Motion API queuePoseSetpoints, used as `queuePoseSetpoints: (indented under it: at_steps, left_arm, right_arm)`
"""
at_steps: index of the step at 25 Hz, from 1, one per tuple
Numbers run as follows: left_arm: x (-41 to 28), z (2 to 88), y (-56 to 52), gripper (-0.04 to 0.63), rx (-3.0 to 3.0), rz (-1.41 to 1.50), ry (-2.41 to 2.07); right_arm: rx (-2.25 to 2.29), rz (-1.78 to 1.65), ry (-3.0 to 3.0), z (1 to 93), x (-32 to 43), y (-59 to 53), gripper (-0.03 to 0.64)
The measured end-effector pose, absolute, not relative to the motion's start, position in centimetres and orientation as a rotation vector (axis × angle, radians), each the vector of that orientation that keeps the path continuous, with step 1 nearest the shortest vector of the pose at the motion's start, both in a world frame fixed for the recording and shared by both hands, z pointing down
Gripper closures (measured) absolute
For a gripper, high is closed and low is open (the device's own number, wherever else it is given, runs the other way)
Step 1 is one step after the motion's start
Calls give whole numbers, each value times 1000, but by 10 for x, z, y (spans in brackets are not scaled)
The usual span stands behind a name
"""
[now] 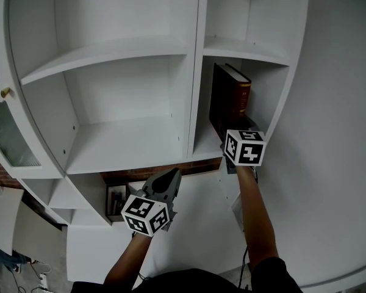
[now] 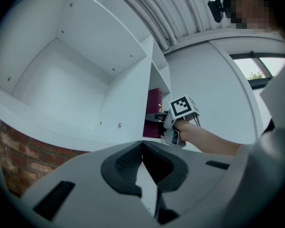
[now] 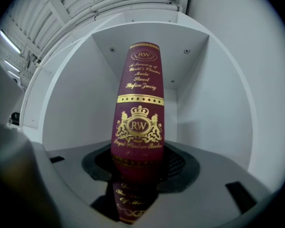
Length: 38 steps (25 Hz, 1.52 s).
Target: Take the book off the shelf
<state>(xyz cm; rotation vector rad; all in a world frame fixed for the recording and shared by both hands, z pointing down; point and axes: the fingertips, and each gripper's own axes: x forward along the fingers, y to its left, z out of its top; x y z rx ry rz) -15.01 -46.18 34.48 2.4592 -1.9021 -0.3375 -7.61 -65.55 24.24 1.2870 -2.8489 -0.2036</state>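
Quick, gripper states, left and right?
Left gripper: closed, empty.
Right gripper: jaws round the book; whether they press on it cannot be told.

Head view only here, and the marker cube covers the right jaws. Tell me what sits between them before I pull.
Observer: In the right gripper view, the lower spine of the book stands between the jaws of the right gripper, with a pad close by each cover. I cannot tell whether the pads press on it.
Operator: Describe the spine.
Observer: It is maroon with gold lettering and a crowned RW crest.
Operator: Report the left jaws.
Observer: In its own view, the jaws of the left gripper are together with nothing between them.
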Motion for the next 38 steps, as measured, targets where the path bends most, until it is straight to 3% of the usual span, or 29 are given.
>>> queuePoseSetpoints:
  at_steps: [38]
  left_arm:
    - [-127,332,-425,580,2560,-358,-1772]
  right_arm:
    - [1360,-176,-2831,244,-36,-579,387]
